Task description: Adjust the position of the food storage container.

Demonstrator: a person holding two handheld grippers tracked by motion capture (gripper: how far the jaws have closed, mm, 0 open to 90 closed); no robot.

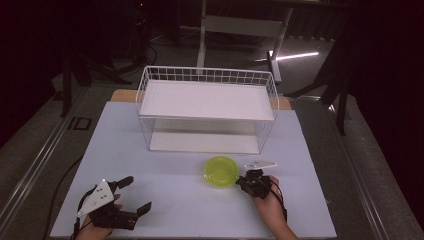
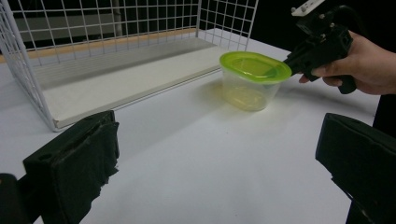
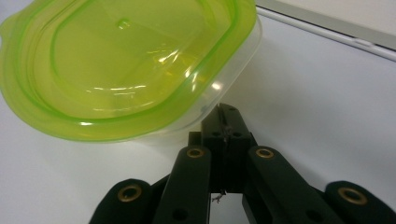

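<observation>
A clear plastic container (image 1: 220, 171) with a green lid (image 2: 255, 66) is standing on the white table (image 1: 165, 190), just in front of the white wire basket (image 1: 207, 107). The lid is sitting closed on the container; no contents can be made out through its clear wall. The basket's two white shelves are standing bare. The right gripper (image 1: 248, 181) is resting at the container's right edge, its jaws pressed together just under the lid rim. The left gripper (image 1: 132, 195) is sitting near the table's near left corner, its jaws spread wide and gripping nothing.
</observation>
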